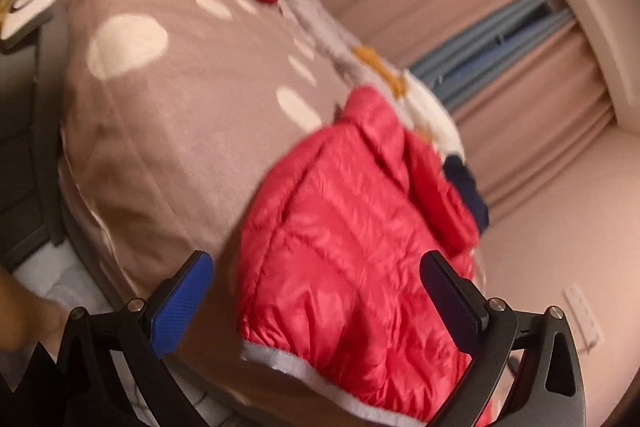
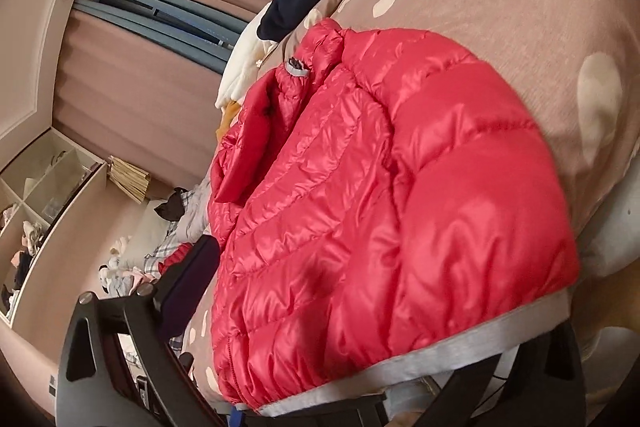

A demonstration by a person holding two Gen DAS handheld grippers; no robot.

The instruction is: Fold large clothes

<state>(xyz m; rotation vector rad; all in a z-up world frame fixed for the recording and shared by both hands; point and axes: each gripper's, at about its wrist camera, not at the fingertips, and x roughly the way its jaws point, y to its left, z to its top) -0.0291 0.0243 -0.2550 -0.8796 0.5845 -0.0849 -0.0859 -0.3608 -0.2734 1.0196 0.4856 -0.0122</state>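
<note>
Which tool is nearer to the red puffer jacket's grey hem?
Right. The right tool sits at the grey hem of the red puffer jacket, which drapes over it. The left tool hangs open, its fingers straddling the jacket's lower part without gripping.

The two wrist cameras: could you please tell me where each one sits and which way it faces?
Left wrist: on the left gripper, above the bed, looking along it at the red jacket; both fingers show, spread apart.
Right wrist: on the right gripper, close over the jacket's grey hem, facing the curtains; one finger shows clearly, the other is hidden by the jacket.
Shared: jacket, bed, curtains, the navy garment.
</note>
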